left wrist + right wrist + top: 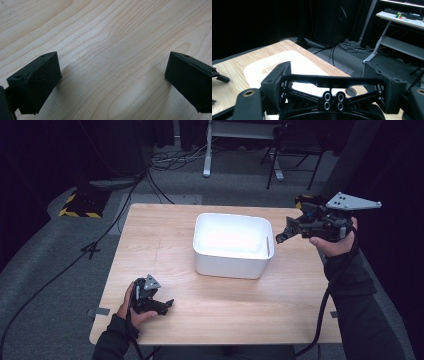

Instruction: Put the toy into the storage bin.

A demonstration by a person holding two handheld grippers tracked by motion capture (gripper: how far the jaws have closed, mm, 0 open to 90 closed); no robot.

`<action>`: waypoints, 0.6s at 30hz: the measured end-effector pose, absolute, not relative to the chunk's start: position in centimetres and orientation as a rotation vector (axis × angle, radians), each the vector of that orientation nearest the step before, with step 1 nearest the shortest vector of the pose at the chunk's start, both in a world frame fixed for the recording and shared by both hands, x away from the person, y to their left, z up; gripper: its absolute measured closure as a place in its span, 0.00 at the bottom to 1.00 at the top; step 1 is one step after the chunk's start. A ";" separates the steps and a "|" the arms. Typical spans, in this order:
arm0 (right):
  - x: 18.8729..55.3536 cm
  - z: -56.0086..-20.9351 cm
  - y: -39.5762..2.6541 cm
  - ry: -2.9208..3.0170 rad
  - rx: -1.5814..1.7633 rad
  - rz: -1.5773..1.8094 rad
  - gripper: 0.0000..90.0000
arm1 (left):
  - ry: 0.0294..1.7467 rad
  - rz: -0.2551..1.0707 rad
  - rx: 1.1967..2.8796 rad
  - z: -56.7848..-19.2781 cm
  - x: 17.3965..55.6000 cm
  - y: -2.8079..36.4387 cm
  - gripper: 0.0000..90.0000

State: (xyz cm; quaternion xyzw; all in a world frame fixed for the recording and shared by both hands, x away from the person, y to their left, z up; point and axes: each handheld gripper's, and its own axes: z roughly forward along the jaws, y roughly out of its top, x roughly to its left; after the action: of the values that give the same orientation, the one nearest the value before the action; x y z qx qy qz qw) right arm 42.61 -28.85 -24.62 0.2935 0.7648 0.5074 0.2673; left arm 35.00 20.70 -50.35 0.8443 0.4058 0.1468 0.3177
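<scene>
A white bin [231, 265] stands in the middle of the wooden table [150, 235]. My right gripper [283, 235] is held in the air just right of the bin and points at its right rim. In the right gripper view its jaws [328, 66] are shut on a black frame-like part [332, 81] with thin struts and small rings, and the bin [262, 68] lies beyond it. My left gripper [166, 306] rests at the table's front left. Its jaws [112, 80] stand wide open over bare wood [112, 37].
Cables [125, 200] run over the grey floor left of and behind the table. A desk frame [207, 150] and a chair [292, 150] stand at the back. A desk with a colourful cube [398, 15] is at the far right of the right gripper view.
</scene>
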 end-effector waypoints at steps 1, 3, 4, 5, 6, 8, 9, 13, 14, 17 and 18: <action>42.6 -24.6 -28.7 2.066 0.789 1.370 0.27 | 1.067 0.386 2.222 -50.3 35.0 20.7 0.01; 42.7 -24.6 -28.3 2.071 0.777 1.377 0.27 | 1.069 0.386 2.219 -50.4 35.0 20.7 0.01; 42.7 -24.7 -28.2 2.074 0.766 1.387 0.27 | 1.068 0.386 2.222 -50.3 35.0 20.7 0.01; 42.8 -24.7 -28.1 2.077 0.765 1.392 0.27 | 1.068 0.387 2.222 -50.3 35.0 20.7 0.01; 42.8 -24.7 -28.0 2.080 0.760 1.394 0.27 | 1.069 0.386 2.220 -50.4 35.0 20.7 0.01; 42.9 -24.8 -27.7 2.087 0.754 1.401 0.27 | 1.068 0.386 2.222 -50.3 35.0 20.7 0.01; 42.9 -24.8 -27.6 2.089 0.754 1.401 0.27 | 1.068 0.386 2.222 -50.3 35.0 20.7 0.01; 43.1 -25.1 -27.0 2.109 0.736 1.405 0.27 | 1.067 0.386 2.222 -50.4 35.0 20.7 0.01; 43.2 -25.2 -26.9 2.117 0.730 1.410 0.27 | 1.068 0.386 2.222 -50.3 35.0 20.7 0.01; 43.4 -25.6 -26.2 2.136 0.711 1.411 0.27 | 1.067 0.386 2.222 -50.3 35.0 20.7 0.01; 43.4 -25.7 -26.1 2.141 0.703 1.412 0.27 | 1.068 0.386 2.222 -50.3 35.0 20.7 0.01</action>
State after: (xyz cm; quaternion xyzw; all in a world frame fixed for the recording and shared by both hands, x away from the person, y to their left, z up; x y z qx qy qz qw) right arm 43.40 -26.10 -25.67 0.2565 0.7819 0.5157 0.2386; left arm 35.00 20.70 -50.35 0.8444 0.4057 0.1467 0.3176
